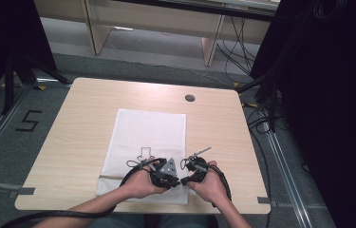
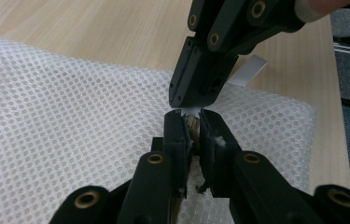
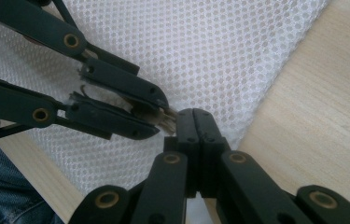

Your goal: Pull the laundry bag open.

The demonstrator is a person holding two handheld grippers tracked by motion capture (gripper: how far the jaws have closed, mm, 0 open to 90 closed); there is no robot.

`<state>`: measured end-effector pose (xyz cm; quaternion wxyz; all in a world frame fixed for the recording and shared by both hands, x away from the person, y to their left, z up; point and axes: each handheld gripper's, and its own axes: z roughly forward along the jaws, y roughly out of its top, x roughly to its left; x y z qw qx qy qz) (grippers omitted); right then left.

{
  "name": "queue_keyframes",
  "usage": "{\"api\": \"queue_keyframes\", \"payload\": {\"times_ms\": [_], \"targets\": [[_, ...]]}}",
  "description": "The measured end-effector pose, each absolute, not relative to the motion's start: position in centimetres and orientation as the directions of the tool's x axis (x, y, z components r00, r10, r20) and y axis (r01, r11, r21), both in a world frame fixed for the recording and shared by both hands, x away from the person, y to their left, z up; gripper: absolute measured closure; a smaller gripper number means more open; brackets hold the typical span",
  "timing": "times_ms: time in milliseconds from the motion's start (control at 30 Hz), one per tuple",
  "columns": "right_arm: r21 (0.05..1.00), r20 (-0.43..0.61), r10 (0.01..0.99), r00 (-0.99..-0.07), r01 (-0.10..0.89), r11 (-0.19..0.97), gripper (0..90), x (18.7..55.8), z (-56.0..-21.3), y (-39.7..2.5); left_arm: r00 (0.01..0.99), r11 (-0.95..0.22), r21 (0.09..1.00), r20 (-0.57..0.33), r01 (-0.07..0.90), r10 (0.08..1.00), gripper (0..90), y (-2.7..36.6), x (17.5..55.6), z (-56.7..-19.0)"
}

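— Mesh bag (image 2: 70, 121), flat on the desk (image 1: 85, 109), near edge. Left claw (image 2: 192, 122) nipped on something small and tan there.
— Right claw (image 3: 196, 122) pressed fully shut, tip touching it. Could tear the mesh if pulled apart.
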<state>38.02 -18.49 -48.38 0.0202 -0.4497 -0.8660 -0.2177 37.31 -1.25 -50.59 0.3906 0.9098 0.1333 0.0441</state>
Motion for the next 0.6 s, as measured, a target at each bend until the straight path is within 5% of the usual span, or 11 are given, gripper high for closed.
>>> {"api": "queue_keyframes", "payload": {"times_ms": [600], "targets": [[0.378, 0.203, 0.752, -0.627, 0.759, 0.53, 90.0, 37.88, -48.45, -18.28, 0.963, -0.673, 0.714, -0.01, 0.194, 0.268, 81.7, -0.84, 37.26, -49.98]]}}
